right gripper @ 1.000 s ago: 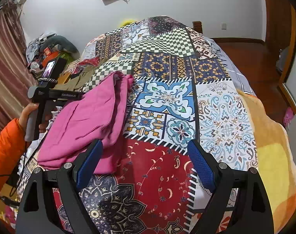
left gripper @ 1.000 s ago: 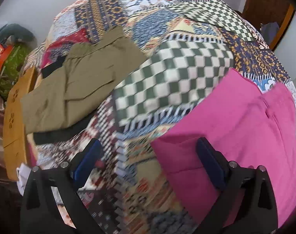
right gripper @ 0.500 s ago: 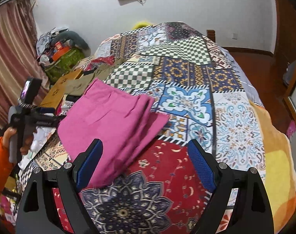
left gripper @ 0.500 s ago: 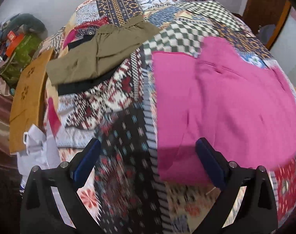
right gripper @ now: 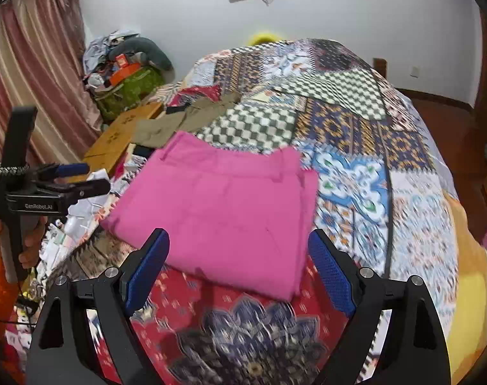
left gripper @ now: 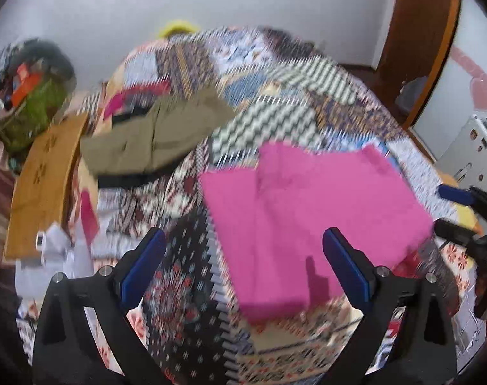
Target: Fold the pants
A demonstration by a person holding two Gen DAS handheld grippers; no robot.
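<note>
The pink pants lie folded into a flat rectangle on the patchwork bedspread; they also show in the right wrist view. My left gripper is open and empty, held above the pants' near left edge. My right gripper is open and empty, above the pants' near edge. The left gripper shows at the left of the right wrist view. The right gripper shows at the right edge of the left wrist view.
Folded olive pants lie on black cloth at the bed's far left, also in the right wrist view. A wooden board and a cluttered green bag stand left of the bed. A wooden door is at the right.
Both grippers have pulled back and risen away from the pink pants, which now lie flat and folded on the bed. Both grippers stay open.
</note>
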